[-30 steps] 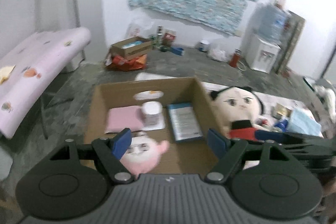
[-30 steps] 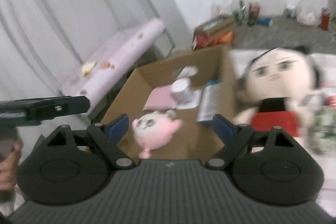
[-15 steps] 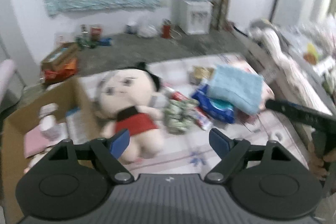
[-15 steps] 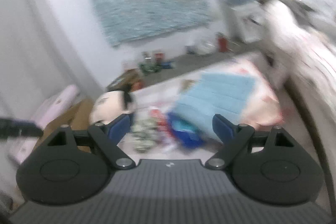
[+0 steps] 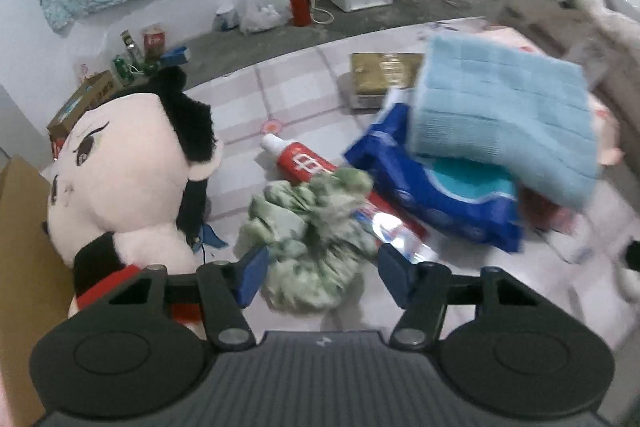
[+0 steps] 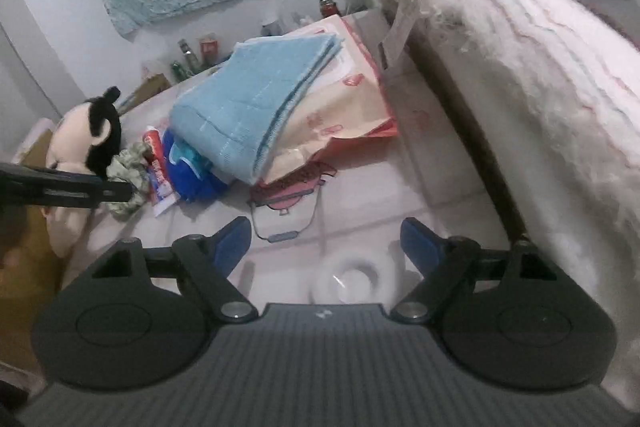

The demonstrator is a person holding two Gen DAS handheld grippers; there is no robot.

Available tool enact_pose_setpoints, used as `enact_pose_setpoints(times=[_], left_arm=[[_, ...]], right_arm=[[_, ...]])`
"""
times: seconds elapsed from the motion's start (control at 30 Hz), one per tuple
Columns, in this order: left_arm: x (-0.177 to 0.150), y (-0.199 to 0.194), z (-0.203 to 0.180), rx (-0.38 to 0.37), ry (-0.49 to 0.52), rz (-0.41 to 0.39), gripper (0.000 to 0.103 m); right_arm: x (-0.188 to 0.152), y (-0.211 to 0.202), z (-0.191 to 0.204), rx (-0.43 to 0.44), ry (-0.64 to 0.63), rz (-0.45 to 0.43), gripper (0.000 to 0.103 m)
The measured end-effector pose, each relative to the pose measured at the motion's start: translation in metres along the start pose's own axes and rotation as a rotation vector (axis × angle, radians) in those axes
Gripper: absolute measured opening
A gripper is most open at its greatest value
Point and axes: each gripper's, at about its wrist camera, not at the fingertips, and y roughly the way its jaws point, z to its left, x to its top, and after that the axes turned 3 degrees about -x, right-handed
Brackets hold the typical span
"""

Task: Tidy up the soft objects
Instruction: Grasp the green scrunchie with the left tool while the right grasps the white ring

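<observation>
My left gripper [image 5: 320, 277] is open, its blue fingertips either side of a green-and-white fabric scrunchie [image 5: 308, 231] on the bed sheet. A big plush doll [image 5: 124, 171] with black hair and red dress lies to its left. A folded light-blue towel [image 5: 504, 123] lies on a blue wipes pack [image 5: 432, 195]. My right gripper [image 6: 326, 247] is open and empty above a white tape roll [image 6: 354, 281]. In the right wrist view the towel [image 6: 248, 107], doll [image 6: 86, 135] and scrunchie [image 6: 128, 167] lie to the left.
A toothpaste tube [image 5: 308, 167] lies under the scrunchie. A cardboard box edge [image 5: 20, 247] is at far left. A gold box [image 5: 384, 75] lies behind. A fluffy white blanket [image 6: 520, 67] rises on the right. A small pink pouch [image 6: 292, 191] lies ahead of the right gripper.
Both grippers swung right, away from the cardboard box. The left one has come down around the scrunchie; the right one now faces the bed beside the white blanket.
</observation>
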Motion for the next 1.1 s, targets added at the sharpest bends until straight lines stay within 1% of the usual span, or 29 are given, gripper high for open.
enact_pose_setpoints(times=[0.07,0.1,0.13,0.17,0.23,0.3,0.37,0.5,0.53,0.67,0.73,0.83,0.9,0.93,0.97,1.0,1.1], left_arm=[[0.0,0.009,0.0,-0.001,0.026,-0.023,0.06],[-0.001,0.013,-0.001,0.001,0.053,-0.031,0.057],[-0.002,0.015,-0.002,0.005,0.077,-0.031,0.043],[-0.002,0.017,-0.003,0.01,0.096,-0.028,0.036],[-0.002,0.021,-0.001,0.024,0.107,-0.008,0.027],[-0.003,0.021,0.005,0.024,0.076,-0.012,0.022],[-0.002,0.021,0.01,0.024,0.042,-0.014,0.016],[-0.001,0.015,0.01,0.04,0.017,-0.002,0.013],[-0.001,0.011,0.009,0.031,0.022,0.002,0.013],[-0.011,-0.014,0.006,-0.04,0.031,0.0,0.013],[-0.018,-0.029,0.003,-0.072,0.031,-0.011,0.013],[-0.029,-0.049,-0.003,-0.082,0.061,-0.048,0.013],[-0.035,-0.061,-0.008,-0.08,0.093,-0.078,0.013],[-0.037,-0.065,-0.009,-0.079,0.106,-0.088,0.013],[-0.038,-0.069,-0.011,-0.08,0.115,-0.094,0.013],[-0.037,-0.072,-0.012,-0.081,0.121,-0.098,0.013],[-0.036,-0.084,-0.014,-0.079,0.132,-0.112,0.013]], right_arm=[[-0.001,-0.001,0.003,0.027,-0.016,-0.006,0.083],[-0.003,0.002,0.004,0.017,-0.029,0.008,0.083],[-0.004,0.004,0.008,0.0,-0.04,0.024,0.083],[-0.005,0.006,0.011,-0.02,-0.054,0.04,0.083],[-0.005,0.006,0.015,-0.029,-0.081,0.034,0.083],[-0.006,0.001,0.018,-0.033,-0.097,0.009,0.083],[-0.005,-0.001,0.017,-0.029,-0.09,0.006,0.083],[-0.015,-0.005,0.007,-0.037,-0.051,0.002,0.083],[-0.02,-0.006,0.002,-0.034,-0.027,0.013,0.083],[-0.03,-0.017,-0.007,-0.005,0.003,-0.003,0.083],[-0.028,-0.014,-0.004,-0.007,-0.01,0.0,0.083],[-0.027,-0.009,0.004,-0.019,-0.06,0.004,0.082],[-0.028,-0.007,0.009,-0.04,-0.096,-0.003,0.075],[-0.028,-0.005,0.012,-0.072,-0.117,-0.015,0.058],[-0.028,-0.005,0.013,-0.109,-0.136,-0.023,0.048],[-0.027,-0.005,0.013,-0.114,-0.13,-0.026,0.048],[-0.03,-0.011,0.011,-0.094,-0.102,-0.022,0.046]])
